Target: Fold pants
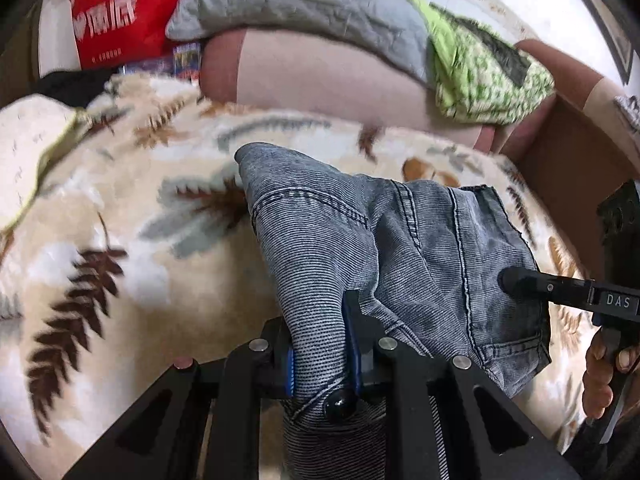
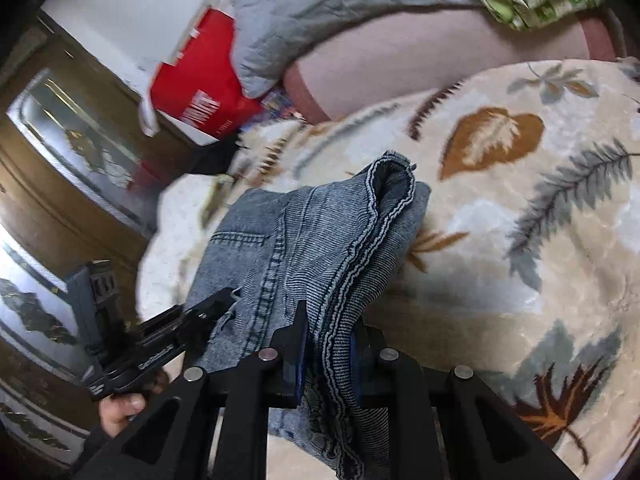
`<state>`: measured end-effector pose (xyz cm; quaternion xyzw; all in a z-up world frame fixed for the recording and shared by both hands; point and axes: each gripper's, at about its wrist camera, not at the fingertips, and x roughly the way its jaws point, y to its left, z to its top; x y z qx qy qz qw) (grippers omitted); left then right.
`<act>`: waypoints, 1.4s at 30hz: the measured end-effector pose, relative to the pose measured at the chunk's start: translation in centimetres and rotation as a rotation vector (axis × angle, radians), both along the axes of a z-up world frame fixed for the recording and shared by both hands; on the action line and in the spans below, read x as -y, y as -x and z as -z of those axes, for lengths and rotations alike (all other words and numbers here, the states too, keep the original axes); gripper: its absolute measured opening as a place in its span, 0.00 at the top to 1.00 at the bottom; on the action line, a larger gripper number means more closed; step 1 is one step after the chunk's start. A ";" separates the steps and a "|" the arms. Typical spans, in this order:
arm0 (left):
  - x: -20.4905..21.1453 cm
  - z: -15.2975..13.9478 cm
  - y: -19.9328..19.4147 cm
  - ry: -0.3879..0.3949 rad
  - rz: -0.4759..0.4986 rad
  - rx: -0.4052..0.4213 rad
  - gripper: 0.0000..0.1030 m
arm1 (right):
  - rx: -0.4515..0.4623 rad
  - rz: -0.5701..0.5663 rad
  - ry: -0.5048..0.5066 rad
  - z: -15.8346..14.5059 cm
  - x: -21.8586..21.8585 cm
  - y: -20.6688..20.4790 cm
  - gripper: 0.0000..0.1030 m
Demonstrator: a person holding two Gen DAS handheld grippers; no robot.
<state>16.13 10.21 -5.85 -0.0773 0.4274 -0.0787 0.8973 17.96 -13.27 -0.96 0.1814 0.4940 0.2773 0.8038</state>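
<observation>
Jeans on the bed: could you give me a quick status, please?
Left tool shut on jeans. Right tool shut on the same jeans, bunched, lifted over the blanket. Nothing in the way.

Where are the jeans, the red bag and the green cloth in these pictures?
jeans (image 1: 320,232): left wrist view, on the grey denim above the gripper.
red bag (image 1: 116,12): left wrist view, on its red front by the white print.
green cloth (image 1: 480,68): left wrist view, on its patterned middle.

A bed was covered with a cream blanket (image 1: 120,184) printed with leaves. Behind it lay a grey pillow (image 1: 288,0), a pink bolster (image 1: 320,76) and a red bag (image 1: 116,12). A brown wooden cabinet (image 2: 60,184) stood near a white wall (image 2: 132,0).
</observation>
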 end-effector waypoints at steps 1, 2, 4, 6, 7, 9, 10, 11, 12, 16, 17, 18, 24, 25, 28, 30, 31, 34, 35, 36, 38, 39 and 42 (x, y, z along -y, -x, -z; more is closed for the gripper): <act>0.1 1.0 -0.2 -0.017 -0.008 -0.027 0.74 | -0.035 -0.004 0.011 1.2 0.0 -0.4 0.82; 0.0 1.8 -0.3 -0.043 -0.032 -0.042 0.60 | -0.101 0.005 0.035 2.9 0.0 -0.8 0.77; -0.8 1.9 0.1 -0.058 -0.086 -0.026 0.35 | -0.139 0.051 0.134 4.6 0.4 -1.0 0.61; -1.5 0.7 1.1 -0.069 -0.133 -0.035 0.27 | -0.117 0.064 0.181 4.5 0.6 -0.4 0.47; -1.8 -0.2 1.9 -0.070 -0.141 -0.017 0.27 | -0.093 0.067 0.212 3.7 0.7 0.0 0.46; -1.7 -1.7 3.8 -0.092 -0.142 0.030 0.27 | -0.021 0.070 0.251 1.7 0.4 1.2 0.46; -1.6 -2.1 4.4 -0.099 -0.137 0.048 0.26 | 0.019 0.071 0.255 0.5 0.3 1.9 0.45; -1.3 -2.6 5.3 -0.107 -0.134 0.072 0.23 | 0.057 0.072 0.248 -0.7 0.2 2.8 0.43; -0.9 -2.7 6.1 -0.115 -0.130 0.082 0.22 | 0.083 0.067 0.226 -1.7 0.0 3.7 0.37; 0.9 0.4 6.2 -0.172 -0.097 -0.012 0.17 | 0.113 0.023 0.308 -0.5 -1.9 6.5 0.17; 1.3 1.6 6.1 -0.201 -0.099 -0.046 0.16 | 0.070 -0.001 0.370 1.3 -2.6 6.5 0.16; 1.2 1.9 6.0 -0.185 -0.117 -0.033 0.15 | -0.005 -0.036 0.438 3.7 -3.2 6.3 0.15; 0.7 -1.5 7.6 -0.179 -0.175 -0.001 0.15 | 0.052 0.029 0.433 1.2 -1.2 8.0 0.11; 0.9 -1.8 8.2 -0.182 -0.180 0.013 0.15 | 0.081 0.042 0.432 0.4 -0.8 8.6 0.10; 1.4 -1.7 8.6 -0.164 -0.175 0.010 0.15 | 0.120 0.073 0.374 -0.9 -0.2 9.2 0.08; 1.9 -1.3 8.3 -0.174 -0.171 -0.005 0.15 | 0.124 0.084 0.373 -0.9 -0.6 8.6 0.08; 2.0 -1.1 8.1 -0.175 -0.170 -0.013 0.15 | 0.125 0.096 0.376 -0.9 -0.9 8.0 0.08; 1.9 -0.2 7.5 -0.168 -0.180 -0.039 0.15 | 0.102 0.099 0.391 0.7 -1.4 6.8 0.04; 1.8 0.1 7.3 -0.162 -0.187 -0.052 0.15 | 0.069 0.093 0.428 1.7 -2.3 6.6 0.01; 1.7 0.5 7.1 -0.150 -0.188 -0.066 0.15 | 0.004 0.064 0.485 3.6 -3.1 5.8 0.01; 1.7 0.4 7.3 -0.156 -0.194 -0.062 0.15 | -0.026 0.071 0.450 4.9 -2.8 5.7 0.00; 1.8 0.2 7.4 -0.161 -0.190 -0.055 0.15 | -0.031 0.090 0.429 4.5 -2.4 5.8 0.00; 1.9 -0.6 8.0 -0.179 -0.184 -0.041 0.15 | 0.034 0.093 0.441 2.4 -1.9 7.1 0.00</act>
